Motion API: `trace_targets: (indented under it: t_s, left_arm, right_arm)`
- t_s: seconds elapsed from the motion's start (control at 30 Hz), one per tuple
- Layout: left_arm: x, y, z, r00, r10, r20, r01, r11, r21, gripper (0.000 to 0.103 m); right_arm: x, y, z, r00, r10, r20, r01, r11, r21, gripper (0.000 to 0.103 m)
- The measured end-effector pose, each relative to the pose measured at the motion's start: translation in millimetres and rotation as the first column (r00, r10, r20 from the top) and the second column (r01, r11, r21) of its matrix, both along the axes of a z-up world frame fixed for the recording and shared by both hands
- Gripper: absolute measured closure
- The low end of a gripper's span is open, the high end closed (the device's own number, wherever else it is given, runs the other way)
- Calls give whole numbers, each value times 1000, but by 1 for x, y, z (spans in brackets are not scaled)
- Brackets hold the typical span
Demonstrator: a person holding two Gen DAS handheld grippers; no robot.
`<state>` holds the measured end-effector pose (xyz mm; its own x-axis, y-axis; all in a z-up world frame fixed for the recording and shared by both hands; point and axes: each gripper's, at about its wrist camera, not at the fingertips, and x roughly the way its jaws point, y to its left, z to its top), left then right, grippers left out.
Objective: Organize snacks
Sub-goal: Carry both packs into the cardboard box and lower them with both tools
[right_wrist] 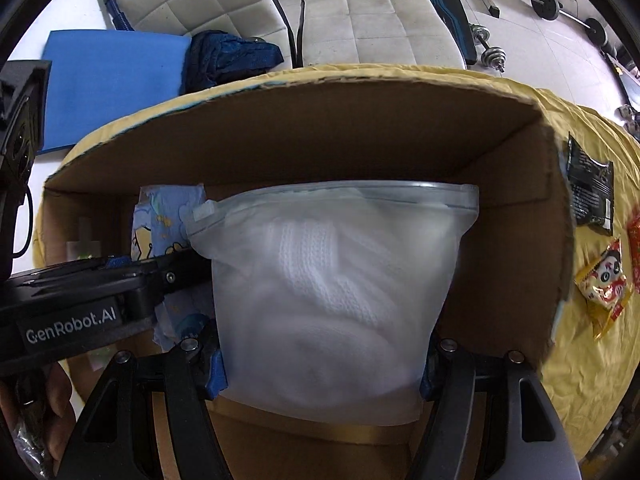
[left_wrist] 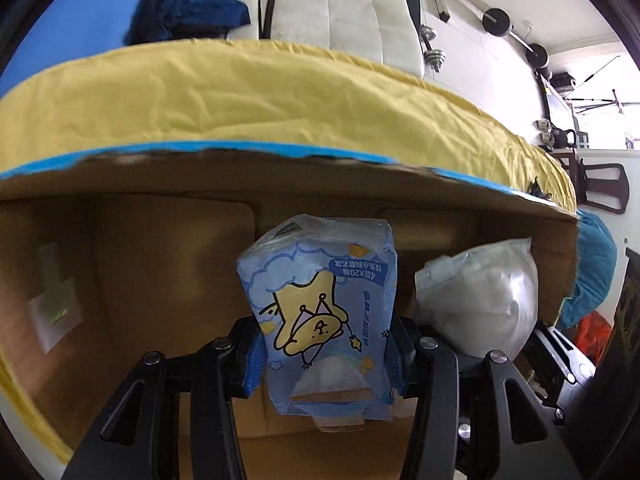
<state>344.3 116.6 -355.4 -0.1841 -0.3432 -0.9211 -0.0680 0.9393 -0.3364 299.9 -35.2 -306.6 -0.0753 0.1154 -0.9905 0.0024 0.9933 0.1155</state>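
Inside an open brown cardboard box (right_wrist: 360, 136) standing on a wrinkled yellow cloth (left_wrist: 240, 92), the left gripper (left_wrist: 324, 360) clamps a light-blue tissue pack printed with a yellow cartoon figure (left_wrist: 320, 300) between its blue-padded fingers (left_wrist: 254, 364). Just beside it, the right gripper (right_wrist: 322, 372) is closed on a frosted zip-top bag of white knitted fabric (right_wrist: 332, 280), also within the box. Outside the box wall, a black snack packet (right_wrist: 590, 192) and a yellow-and-red snack packet (right_wrist: 604, 284) lie on the cloth.
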Motion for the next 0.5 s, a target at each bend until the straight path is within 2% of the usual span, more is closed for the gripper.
trace_targets:
  t_s: [0.17,0.23,0.37,0.5]
  left_arm:
    - [0,-4,-20,998,-35,-46,33,999,-36,54]
    - [-2,-5,-25,997,-40,-66,37,998,-41,50]
    - [-5,-7,-19,997,-52,-65,52,999,-8,49]
    - [-9,-6,-11,996,-60,-59,61,998,23,44]
  right_arm:
    - [7,-1,-18,1000,-4,-5,4,1000,-9,30]
    - [9,0,-24,1000,-4,-17,4,1000,-3,28]
    - [12,1,-28,1000,2,-31,-2,1000,-2,26]
    - [12,4,-20,1000,18,-20,-18,1000,-23,22]
